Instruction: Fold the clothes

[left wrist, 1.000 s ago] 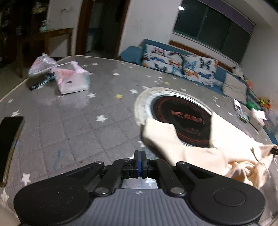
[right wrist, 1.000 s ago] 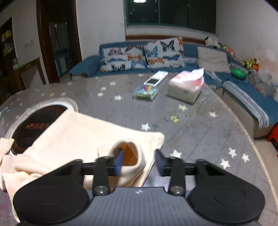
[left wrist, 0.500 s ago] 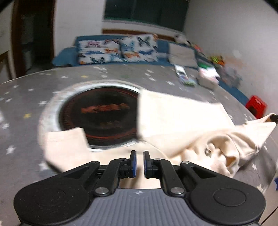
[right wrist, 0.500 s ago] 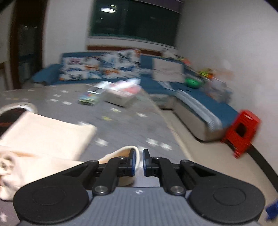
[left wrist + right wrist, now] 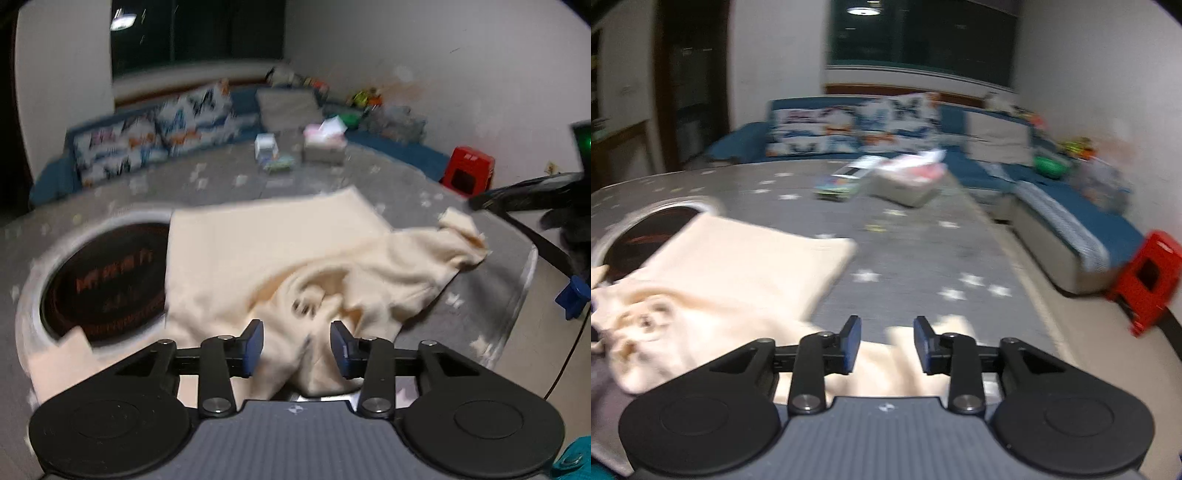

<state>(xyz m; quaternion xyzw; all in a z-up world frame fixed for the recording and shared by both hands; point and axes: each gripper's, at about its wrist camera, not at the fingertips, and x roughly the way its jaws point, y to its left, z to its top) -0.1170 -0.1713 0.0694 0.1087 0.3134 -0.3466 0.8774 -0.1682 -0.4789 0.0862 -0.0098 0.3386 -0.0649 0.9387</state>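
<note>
A cream garment lies on the grey star-patterned table, its left part over a round dark inset. Its middle is bunched up and one sleeve reaches toward the table's right edge. My left gripper hovers over the bunched near edge. Its jaws are opening, with a fold of cloth between them, and the pads do not press on it. My right gripper is over the sleeve end near the table edge. Its jaws are opening too, with loose cloth between them. The garment's body lies to its left.
A tissue box and small boxes stand at the table's far side. A blue sofa wraps the back and right. A red stool stands on the floor beyond the table's right edge.
Both grippers were shut half a second ago and now stand apart. The left has swung right over the garment's bunched middle. The right has let go of the sleeve cuff.
</note>
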